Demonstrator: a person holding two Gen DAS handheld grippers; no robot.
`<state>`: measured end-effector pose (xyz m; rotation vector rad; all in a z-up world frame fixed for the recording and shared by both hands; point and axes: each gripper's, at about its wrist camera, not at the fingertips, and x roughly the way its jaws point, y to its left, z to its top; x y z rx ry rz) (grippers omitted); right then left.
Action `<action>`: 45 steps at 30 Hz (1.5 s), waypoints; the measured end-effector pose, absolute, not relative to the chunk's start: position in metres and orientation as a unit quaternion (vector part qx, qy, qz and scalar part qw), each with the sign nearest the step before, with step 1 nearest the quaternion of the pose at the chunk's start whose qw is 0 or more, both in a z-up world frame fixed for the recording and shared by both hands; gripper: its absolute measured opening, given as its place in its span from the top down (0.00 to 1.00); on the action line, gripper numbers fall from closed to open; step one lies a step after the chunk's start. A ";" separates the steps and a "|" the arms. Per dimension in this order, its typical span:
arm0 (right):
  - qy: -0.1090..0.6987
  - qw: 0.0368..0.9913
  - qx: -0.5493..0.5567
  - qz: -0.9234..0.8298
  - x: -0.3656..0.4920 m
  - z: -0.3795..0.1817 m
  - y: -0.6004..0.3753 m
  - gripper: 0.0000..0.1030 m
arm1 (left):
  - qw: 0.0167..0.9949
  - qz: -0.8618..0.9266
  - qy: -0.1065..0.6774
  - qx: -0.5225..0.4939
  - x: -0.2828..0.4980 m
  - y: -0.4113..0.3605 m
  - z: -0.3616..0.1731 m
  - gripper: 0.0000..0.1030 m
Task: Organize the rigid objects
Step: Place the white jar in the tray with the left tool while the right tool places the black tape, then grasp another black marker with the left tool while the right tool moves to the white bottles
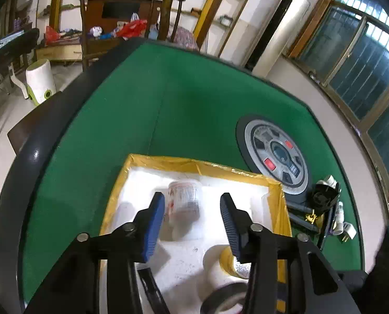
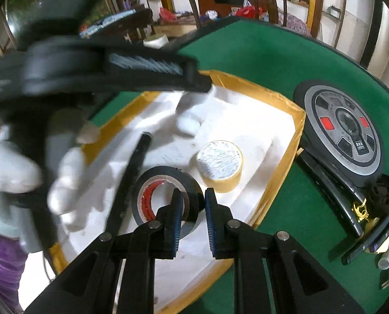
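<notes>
A white foam tray with yellow taped rim (image 1: 194, 166) (image 2: 280, 96) lies on the green table. In it lie a white labelled jar (image 1: 184, 198) on its side, a yellow tape roll (image 2: 220, 164) (image 1: 233, 264), a black tape roll (image 2: 165, 196) (image 1: 226, 301) and a black stick (image 2: 131, 172). My left gripper (image 1: 192, 204) is open above the jar, its fingers either side of it. My right gripper (image 2: 192, 201) has one finger inside the black tape roll and one outside, closed on its wall. The left gripper and gloved hand cross the right wrist view (image 2: 116, 65).
A round grey control panel (image 1: 275, 154) (image 2: 346, 130) is set in the table right of the tray. A pile of black parts, a white plug and small tubes (image 1: 327, 209) (image 2: 372, 222) lies at the right. The table's black rim (image 1: 45, 130) runs along the left.
</notes>
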<state>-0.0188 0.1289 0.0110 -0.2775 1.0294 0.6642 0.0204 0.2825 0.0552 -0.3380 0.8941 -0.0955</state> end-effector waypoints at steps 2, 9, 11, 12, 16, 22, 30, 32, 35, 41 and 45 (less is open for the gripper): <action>0.485 0.809 -0.134 0.303 -0.015 0.009 0.129 0.84 | 0.893 -0.041 0.416 -0.165 0.010 0.287 0.062 0.48; 0.481 0.821 -0.150 0.269 0.006 0.010 0.134 0.84 | 0.900 -0.042 0.378 -0.213 -0.035 0.307 0.074 0.43; 0.476 0.828 -0.148 0.254 0.015 0.011 0.133 0.84 | 0.904 -0.040 0.368 -0.215 -0.048 0.310 0.077 0.43; 0.474 0.833 -0.144 0.247 0.018 0.012 0.133 0.84 | 0.906 -0.038 0.363 -0.213 -0.054 0.311 0.080 0.43; 0.466 0.843 -0.090 0.253 0.025 0.024 0.117 0.63 | 0.913 -0.027 0.352 -0.203 -0.071 0.314 0.088 0.35; 0.433 0.860 -0.048 0.265 0.014 0.052 0.086 0.47 | 0.899 -0.023 0.400 -0.176 -0.080 0.300 0.074 0.34; 0.411 0.873 -0.037 0.261 -0.017 0.061 0.043 0.47 | 0.863 -0.024 0.498 -0.086 -0.089 0.255 0.028 0.66; 0.409 0.874 -0.031 0.261 -0.023 0.062 0.032 0.47 | 0.851 -0.022 0.518 -0.083 -0.081 0.252 0.017 0.83; 0.406 0.877 -0.016 0.256 -0.028 0.063 0.009 0.47 | 0.851 -0.009 0.519 -0.081 -0.068 0.253 0.018 0.85; 0.400 0.892 0.019 0.212 -0.026 0.066 -0.052 0.47 | 0.850 0.030 0.521 -0.068 -0.025 0.253 0.018 0.85; 0.404 0.895 0.043 0.182 -0.024 0.064 -0.090 0.47 | 0.849 0.047 0.520 -0.080 -0.004 0.260 0.013 0.85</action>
